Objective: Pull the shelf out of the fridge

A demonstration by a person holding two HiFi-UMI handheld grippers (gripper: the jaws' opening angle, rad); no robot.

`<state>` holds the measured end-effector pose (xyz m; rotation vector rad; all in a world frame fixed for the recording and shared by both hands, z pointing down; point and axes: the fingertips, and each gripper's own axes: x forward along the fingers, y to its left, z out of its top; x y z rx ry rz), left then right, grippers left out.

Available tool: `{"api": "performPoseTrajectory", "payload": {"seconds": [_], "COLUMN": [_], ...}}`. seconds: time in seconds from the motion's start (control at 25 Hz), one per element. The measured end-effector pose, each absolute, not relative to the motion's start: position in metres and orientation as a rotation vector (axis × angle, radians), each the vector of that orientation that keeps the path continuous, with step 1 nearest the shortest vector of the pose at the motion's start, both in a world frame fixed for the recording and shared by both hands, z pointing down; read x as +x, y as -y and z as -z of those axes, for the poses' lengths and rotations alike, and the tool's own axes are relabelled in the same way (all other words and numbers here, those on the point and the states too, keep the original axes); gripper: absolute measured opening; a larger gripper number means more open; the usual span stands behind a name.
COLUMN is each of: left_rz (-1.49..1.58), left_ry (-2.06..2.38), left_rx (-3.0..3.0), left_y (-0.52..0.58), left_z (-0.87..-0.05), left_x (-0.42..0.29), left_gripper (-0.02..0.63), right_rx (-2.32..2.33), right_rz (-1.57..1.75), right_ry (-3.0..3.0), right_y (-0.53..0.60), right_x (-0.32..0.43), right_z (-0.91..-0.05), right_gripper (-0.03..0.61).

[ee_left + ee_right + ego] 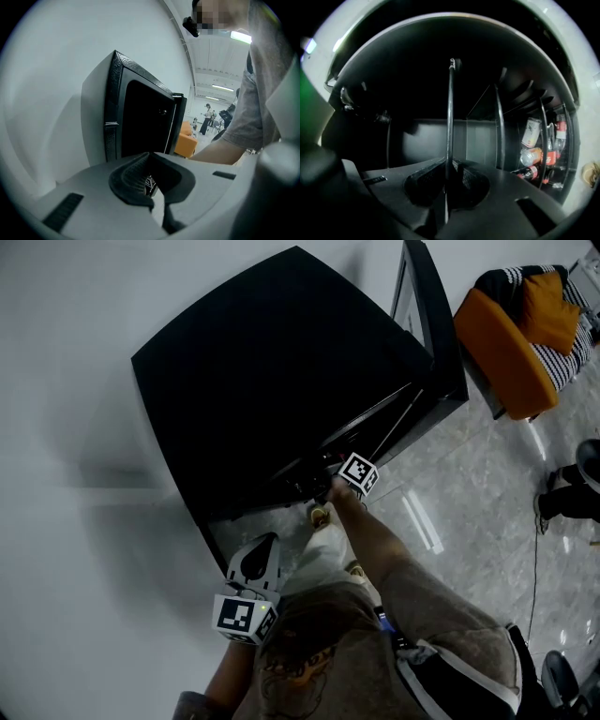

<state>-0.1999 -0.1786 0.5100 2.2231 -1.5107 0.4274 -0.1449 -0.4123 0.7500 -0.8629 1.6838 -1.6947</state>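
Observation:
The black fridge (281,362) stands open, its door (427,315) swung out at the upper right. My right gripper (449,180) reaches into the fridge front and is shut on the front edge of the shelf (450,117), a thin plate seen edge on that runs back into the dark cabinet. In the head view only its marker cube (357,472) shows at the fridge opening. My left gripper (258,554) hangs back near the person's body, clear of the fridge (140,122), jaws closed with nothing between them (150,185).
Bottles and a carton (539,154) fill the door racks at the right. An orange chair (511,343) stands beyond the door on the grey tiled floor (450,512). A white wall (66,427) runs along the fridge's left. People (206,117) stand far off.

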Motion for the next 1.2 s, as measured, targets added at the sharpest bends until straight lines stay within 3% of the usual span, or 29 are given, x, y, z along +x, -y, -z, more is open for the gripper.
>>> {"api": "performPoseTrajectory", "payload": {"seconds": [1.2], "left_rz": [-0.381], "left_ry": [1.442], "left_rx": [2.344], "left_y": [0.132], "left_z": [-0.488], "left_x": [-0.146], "left_gripper": [0.005], "right_rx": [-0.826], "right_rz": [1.684], "right_ry": [-1.681], "right_y": [0.267], "right_x": [-0.037], "right_z": [-0.739], "right_gripper": [0.026]}}
